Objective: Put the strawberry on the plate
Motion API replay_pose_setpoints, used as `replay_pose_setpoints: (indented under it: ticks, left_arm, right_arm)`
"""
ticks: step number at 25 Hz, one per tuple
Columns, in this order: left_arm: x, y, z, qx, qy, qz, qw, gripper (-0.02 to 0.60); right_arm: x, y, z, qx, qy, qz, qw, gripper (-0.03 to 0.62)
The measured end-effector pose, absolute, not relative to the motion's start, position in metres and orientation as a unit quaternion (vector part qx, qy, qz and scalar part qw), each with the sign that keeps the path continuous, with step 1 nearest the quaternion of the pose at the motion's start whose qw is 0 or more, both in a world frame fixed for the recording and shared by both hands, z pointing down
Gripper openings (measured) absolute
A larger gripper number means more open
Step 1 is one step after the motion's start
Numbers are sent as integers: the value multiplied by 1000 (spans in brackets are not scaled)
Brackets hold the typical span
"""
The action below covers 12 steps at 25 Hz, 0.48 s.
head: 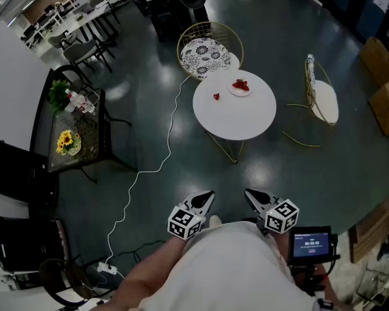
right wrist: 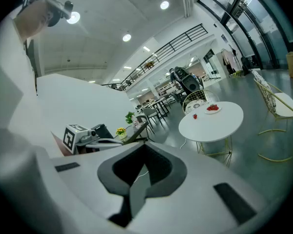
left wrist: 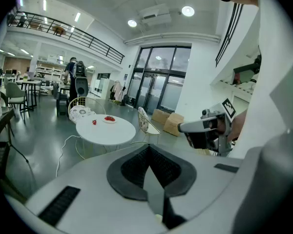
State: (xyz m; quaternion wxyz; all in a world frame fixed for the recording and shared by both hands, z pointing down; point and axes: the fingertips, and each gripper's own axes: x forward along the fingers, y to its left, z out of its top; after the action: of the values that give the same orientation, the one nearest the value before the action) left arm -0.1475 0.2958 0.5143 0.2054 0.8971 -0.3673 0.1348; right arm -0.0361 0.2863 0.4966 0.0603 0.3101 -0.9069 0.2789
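A small red strawberry lies loose on the round white table, just left of a white plate that holds red strawberries. Both grippers hang close to my body, far short of the table. My left gripper is shut and empty, and so is my right gripper. In the left gripper view the shut left gripper points toward the distant table, strawberry and plate. The right gripper view shows the same strawberry and plate beyond the closed right gripper.
Two wire chairs stand by the table, one behind and one at the right. A dark side table with flowers stands at the left. A white cable runs across the floor. Cardboard boxes sit far right.
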Motion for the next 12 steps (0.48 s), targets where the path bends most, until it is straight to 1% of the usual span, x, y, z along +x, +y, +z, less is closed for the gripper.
replay_pose_setpoints:
  ticks: [12]
  left_arm:
    - [-134,311,505,894,-387,118,195,6]
  right_arm:
    - [-18,301,482,302,-919,247,47,8]
